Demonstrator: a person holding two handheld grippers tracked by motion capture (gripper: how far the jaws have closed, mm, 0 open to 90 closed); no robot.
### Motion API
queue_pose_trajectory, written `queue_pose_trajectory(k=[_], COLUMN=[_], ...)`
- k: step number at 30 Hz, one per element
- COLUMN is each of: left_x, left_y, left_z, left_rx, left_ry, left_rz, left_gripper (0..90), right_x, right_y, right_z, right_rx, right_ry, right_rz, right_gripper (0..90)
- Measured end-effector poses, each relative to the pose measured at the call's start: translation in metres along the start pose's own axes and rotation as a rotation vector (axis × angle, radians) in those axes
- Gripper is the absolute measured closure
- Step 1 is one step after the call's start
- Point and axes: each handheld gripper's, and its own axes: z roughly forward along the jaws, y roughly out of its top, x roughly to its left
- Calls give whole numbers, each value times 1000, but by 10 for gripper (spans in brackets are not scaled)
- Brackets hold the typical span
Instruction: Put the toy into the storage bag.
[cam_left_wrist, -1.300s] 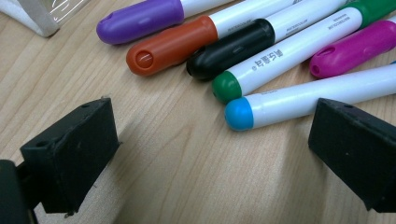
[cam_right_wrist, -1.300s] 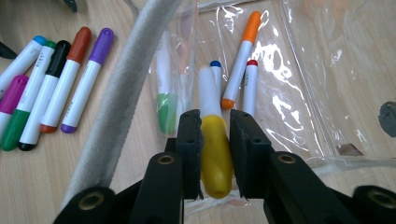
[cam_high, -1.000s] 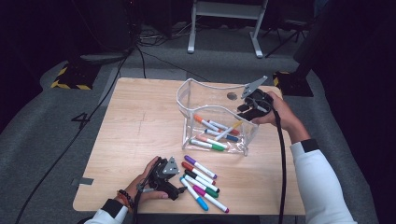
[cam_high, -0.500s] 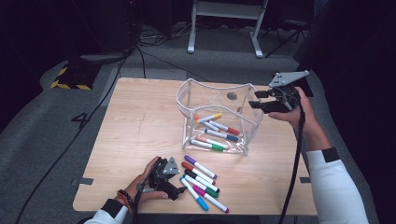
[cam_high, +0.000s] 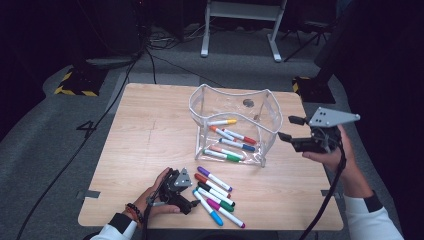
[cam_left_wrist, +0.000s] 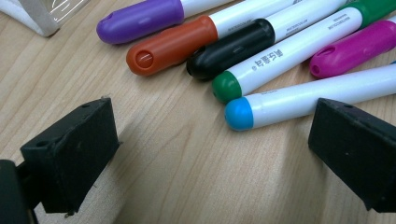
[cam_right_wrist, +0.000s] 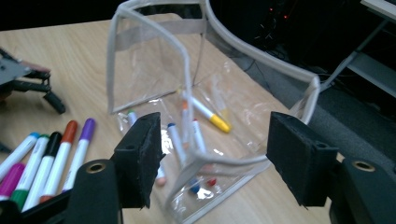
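pouch (cam_high: 234, 131): clear soft plastic, pale fabric binding on rim and seams, top open and wavy; stands upright toward the far right part of the table, walls creased and glossy
pouch contents: five markers lying flat on its floor; yellow-capped marker (cam_high: 223, 121) nearest the far wall, then red, blue, pink and green caps
loose markers (cam_high: 216, 194): six on the table by the near edge, side by side, slanted; white barrels, smooth round caps: purple (cam_left_wrist: 140, 19), orange-red, black, green, magenta, blue (cam_left_wrist: 239, 113)
table (cam_high: 150, 130): light wood, fine straight grain, matte, rounded corners
room: dark; grey carpet, black cables, a yellow-black hazard strip at far left, a white metal frame at the back
left gripper (cam_high: 192, 202): rests at the near edge, left of the loose markers; jaws black, blocky, matte, spread wide with bare wood between them; the blue cap lies just ahead of one jaw, not touched
right gripper (cam_high: 292, 131): in the air off the right edge, beside the pouch, grey three-cornered plate on top; jaws have just been opening, now apart with nothing between the pads; in the right gripper view the pouch's near corner shows beyond the gap, clear of the pads
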Motion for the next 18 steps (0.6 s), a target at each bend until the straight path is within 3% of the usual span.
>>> queue_pose_trajectory(k=[5, 10, 14, 18], left_x=[0, 0, 0, 0], left_y=[0, 0, 0, 0], left_z=[0, 0, 0, 0], left_rx=[-2, -1, 0, 0], left_ry=[1, 1, 0, 2], left_rz=[-1, -2, 0, -1], left_gripper=[17, 17, 17, 17], right_x=[23, 42, 58, 74], right_y=[-30, -60, -76, -81], right_z=[5, 22, 43, 71], right_rx=[-11, 23, 39, 54], right_ry=[59, 93, 140, 198], right_rz=[19, 22, 24, 24], right_gripper=[351, 357, 376, 405])
